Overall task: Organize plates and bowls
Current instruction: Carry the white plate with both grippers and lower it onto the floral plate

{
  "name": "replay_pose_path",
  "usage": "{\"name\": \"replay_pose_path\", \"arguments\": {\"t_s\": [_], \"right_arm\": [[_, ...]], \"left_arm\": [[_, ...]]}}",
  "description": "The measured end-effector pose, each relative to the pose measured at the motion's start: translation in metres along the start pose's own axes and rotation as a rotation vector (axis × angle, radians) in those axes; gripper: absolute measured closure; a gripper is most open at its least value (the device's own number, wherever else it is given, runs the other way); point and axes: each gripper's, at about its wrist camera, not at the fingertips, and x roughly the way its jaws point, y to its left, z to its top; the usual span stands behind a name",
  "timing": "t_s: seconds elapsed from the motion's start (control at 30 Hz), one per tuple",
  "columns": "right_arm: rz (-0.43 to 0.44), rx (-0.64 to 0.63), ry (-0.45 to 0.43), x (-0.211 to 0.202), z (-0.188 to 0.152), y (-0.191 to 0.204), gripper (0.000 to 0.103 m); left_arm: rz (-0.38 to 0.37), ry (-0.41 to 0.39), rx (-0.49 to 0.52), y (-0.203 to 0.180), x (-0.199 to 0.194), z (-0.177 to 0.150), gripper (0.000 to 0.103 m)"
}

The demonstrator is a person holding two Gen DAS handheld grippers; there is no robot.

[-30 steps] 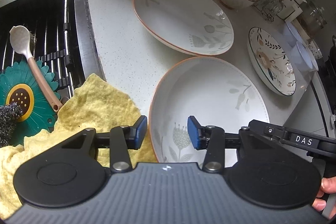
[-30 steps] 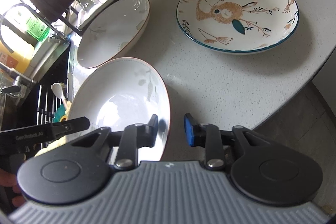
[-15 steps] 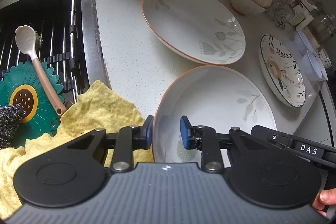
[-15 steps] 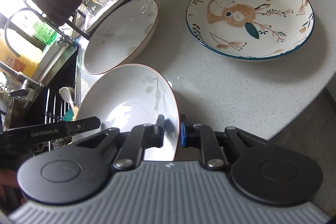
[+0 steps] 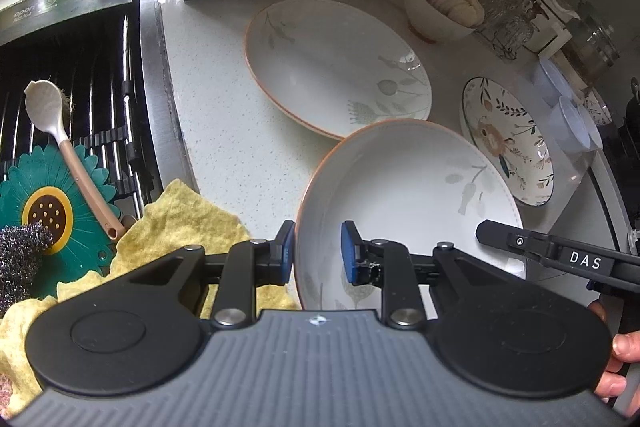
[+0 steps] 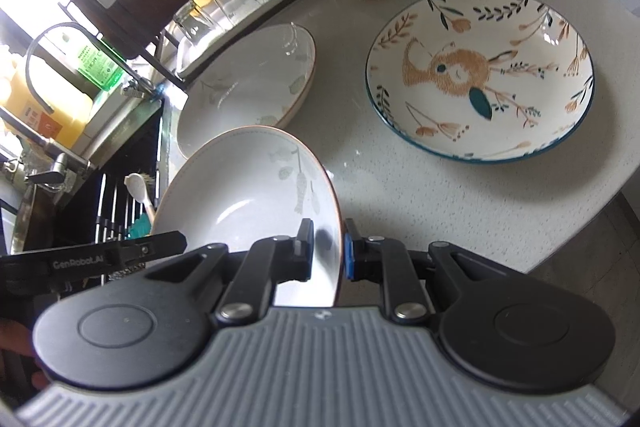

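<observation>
The left gripper [image 5: 316, 251] has its jaws astride the near left rim of a shallow white ceramic plate with an orange edge and a faint grey flower print [image 5: 408, 195]; the jaws have just been closing, the outer pad lies against the outside of the rim and the inner pad stands a little off the inner face, so a firm clamp cannot be confirmed there. The right gripper [image 6: 328, 253] is clenched on the opposite rim of the same plate [image 6: 248, 195], with its jaws just narrowed onto the thin edge and both pads pressing it. The plate sits tilted between the two grippers, its far edge overlapping the view of a second matching white plate [image 5: 336, 67] that lies flat on the speckled white worktop [image 5: 224, 131] just beyond it. Ahead and to the right of the right gripper lies a round white plate with a teal rim and an orange rabbit pattern [image 6: 480, 75]. To the left of the left gripper a crumpled yellow cloth [image 5: 176, 219] drapes over the worktop's edge beside the dark sink rack [image 5: 88, 87].
</observation>
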Motion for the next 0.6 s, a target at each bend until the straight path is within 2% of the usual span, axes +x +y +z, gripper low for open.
{"name": "replay_pose_path", "arguments": {"t_s": [0.3, 0.6], "right_arm": [[0.005, 0.015, -0.052, -0.034, 0.017, 0.006, 0.085], [0.03, 0.012, -0.094, -0.058, 0.042, -0.012, 0.085]], "left_arm": [[-0.062, -0.043, 0.009, -0.016, -0.033, 0.019, 0.075], [-0.094, -0.094, 0.019, -0.051, -0.049, 0.034, 0.075]]}}
